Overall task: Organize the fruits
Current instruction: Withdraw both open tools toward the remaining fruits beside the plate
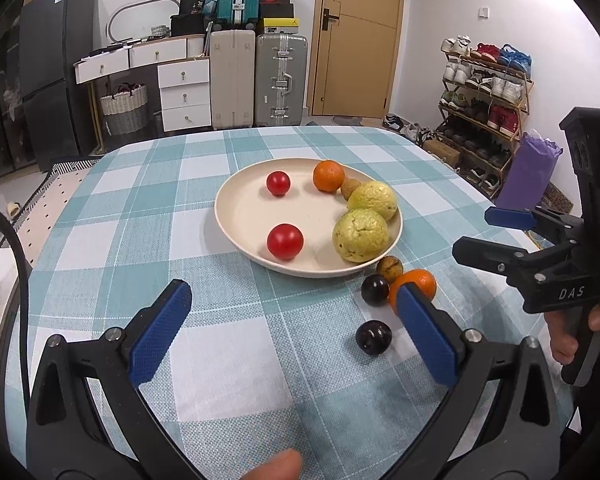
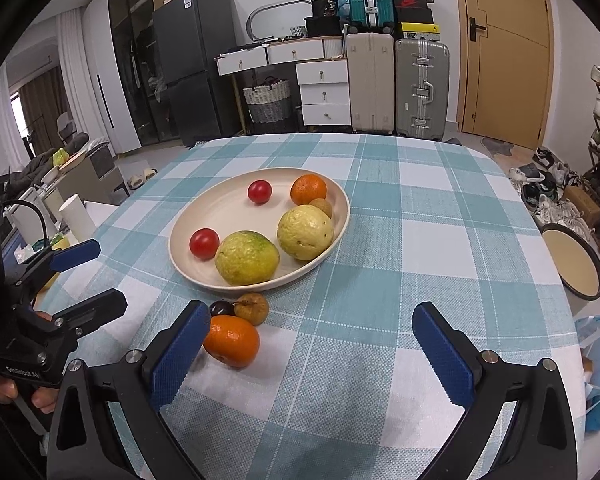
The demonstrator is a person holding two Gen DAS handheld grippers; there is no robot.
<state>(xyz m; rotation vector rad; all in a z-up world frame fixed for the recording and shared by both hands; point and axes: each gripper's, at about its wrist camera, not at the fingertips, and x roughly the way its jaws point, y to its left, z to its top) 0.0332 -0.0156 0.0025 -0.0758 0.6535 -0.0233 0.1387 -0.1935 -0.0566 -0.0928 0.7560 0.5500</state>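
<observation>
We find both tools idle: the left gripper (image 1: 292, 334) and right gripper (image 2: 312, 354) gape wide, clamping nothing. Four loose fruits — an orange mandarin (image 2: 232, 340), two dark plums (image 1: 374, 337), one brown longan (image 2: 253, 308) — lie beside the cream round plate (image 2: 180, 256), presumably awaiting transfer.

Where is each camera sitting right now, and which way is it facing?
Left wrist: on the left hand-held gripper, looking down across the checked table at the plate; the right hand-held gripper and hand show at right.
Right wrist: on the right hand-held gripper, facing the same plate; the left hand-held gripper shows at left.
Shared: plate, loose orange, door.
</observation>
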